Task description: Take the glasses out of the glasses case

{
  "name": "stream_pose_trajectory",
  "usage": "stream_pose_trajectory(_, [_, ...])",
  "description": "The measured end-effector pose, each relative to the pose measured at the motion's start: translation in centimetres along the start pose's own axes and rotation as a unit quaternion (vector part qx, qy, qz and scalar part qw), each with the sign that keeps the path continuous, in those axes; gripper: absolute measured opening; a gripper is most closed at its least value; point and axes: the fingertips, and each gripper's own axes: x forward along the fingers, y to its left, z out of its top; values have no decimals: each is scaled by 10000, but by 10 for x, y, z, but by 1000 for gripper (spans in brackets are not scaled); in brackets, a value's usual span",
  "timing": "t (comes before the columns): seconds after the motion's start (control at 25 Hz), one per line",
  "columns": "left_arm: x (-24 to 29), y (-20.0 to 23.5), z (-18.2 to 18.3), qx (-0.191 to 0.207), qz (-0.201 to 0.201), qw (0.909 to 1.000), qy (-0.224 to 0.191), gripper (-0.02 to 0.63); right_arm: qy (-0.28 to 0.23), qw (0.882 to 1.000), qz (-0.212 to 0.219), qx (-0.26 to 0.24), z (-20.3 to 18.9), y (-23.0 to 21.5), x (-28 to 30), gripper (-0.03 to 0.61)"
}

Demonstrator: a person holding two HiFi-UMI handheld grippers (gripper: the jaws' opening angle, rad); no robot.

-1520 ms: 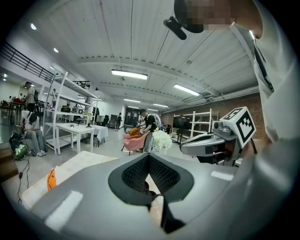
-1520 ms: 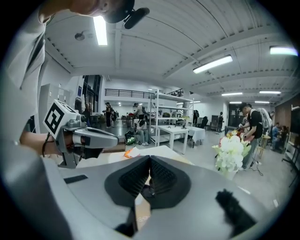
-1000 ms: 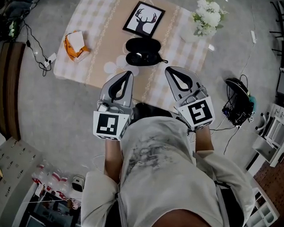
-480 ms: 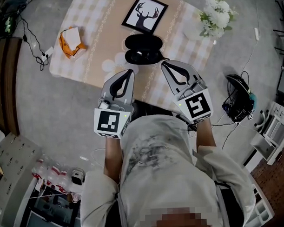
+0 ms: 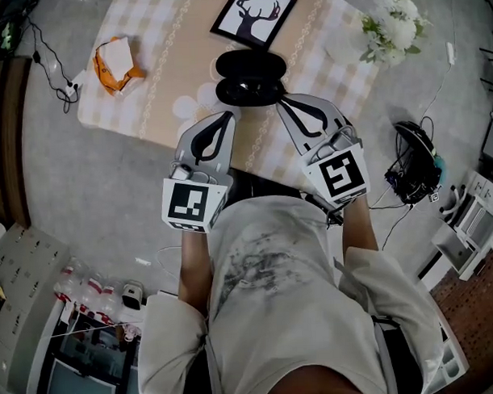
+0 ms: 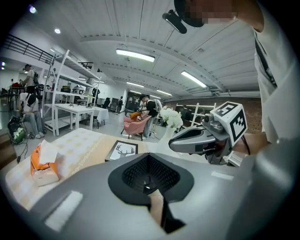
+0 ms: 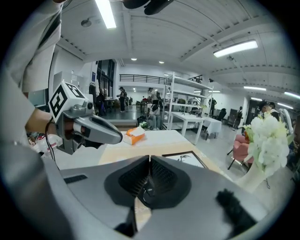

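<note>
A black glasses case (image 5: 251,66) lies open on the checked tablecloth (image 5: 161,58), and the glasses (image 5: 244,91) rest in its near half. My left gripper (image 5: 229,114) hovers just short of the case's near left side, jaws shut and empty. On the near right side, my right gripper (image 5: 280,107) sits close to the case, also shut with nothing in it. In the left gripper view the left gripper (image 6: 149,156) has its tips together. The right gripper (image 7: 150,159) looks the same in the right gripper view. The jaws hide the case in both gripper views.
A framed deer picture (image 5: 254,11) stands just beyond the case. An orange tissue pack (image 5: 117,62) lies at the table's left, and white flowers (image 5: 396,29) in a vase stand at its right. Cables (image 5: 44,54) and gear lie on the floor around the table.
Both grippers have moved forward toward the case, the right one closing in most. Their jaws stayed shut.
</note>
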Motion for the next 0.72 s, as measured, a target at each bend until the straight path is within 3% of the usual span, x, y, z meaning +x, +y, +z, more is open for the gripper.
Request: stream_pose_trajectory(0.72, [23, 11, -31, -237, -55, 9994, 236, 9, 448, 9983, 303, -201, -35, 1, 35, 18])
